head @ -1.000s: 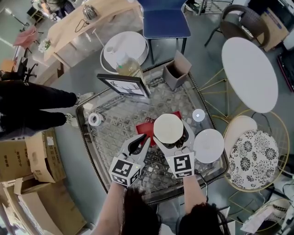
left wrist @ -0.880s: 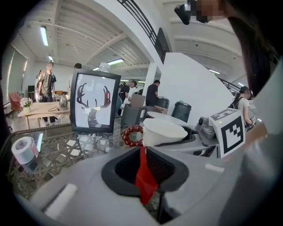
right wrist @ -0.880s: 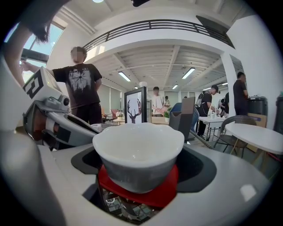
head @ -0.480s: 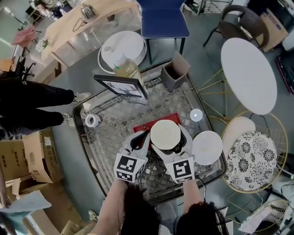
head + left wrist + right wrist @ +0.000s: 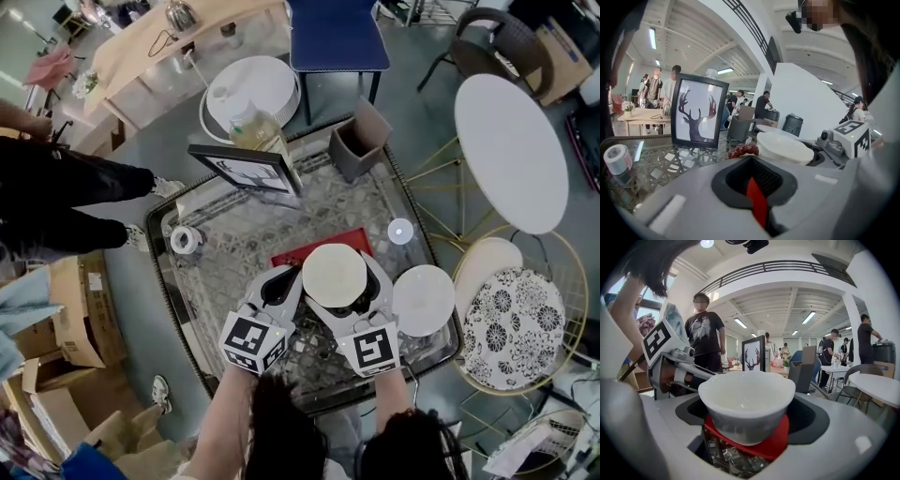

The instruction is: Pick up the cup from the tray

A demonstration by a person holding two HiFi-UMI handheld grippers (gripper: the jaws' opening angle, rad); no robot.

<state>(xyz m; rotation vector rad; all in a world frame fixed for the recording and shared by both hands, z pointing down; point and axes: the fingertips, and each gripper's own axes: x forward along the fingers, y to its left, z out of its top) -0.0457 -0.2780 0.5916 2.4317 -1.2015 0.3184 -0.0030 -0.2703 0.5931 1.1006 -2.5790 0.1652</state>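
A white cup (image 5: 334, 275) sits between the jaws of my right gripper (image 5: 339, 286), which is shut on it. In the right gripper view the cup (image 5: 746, 404) fills the gap, and the red tray (image 5: 774, 438) lies just beneath it. The red tray (image 5: 309, 249) rests on the glass table, mostly covered by the cup in the head view. My left gripper (image 5: 278, 286) is close beside the cup on its left, jaws together and holding nothing. In the left gripper view the cup (image 5: 783, 147) is to the right, and a sliver of red tray (image 5: 757, 202) shows through the jaws' hollow.
On the glass table (image 5: 234, 272) are a deer picture frame (image 5: 246, 171), a tape roll (image 5: 184, 239), a white saucer (image 5: 424, 298), a small white lid (image 5: 401, 231) and a grey box (image 5: 359, 141). Red beads (image 5: 744, 150) lie by the tray. People stand to the left.
The cup stays in my right gripper over the tray, hardly shifted. My left gripper has drawn slightly closer to the cup. People at the left have moved.
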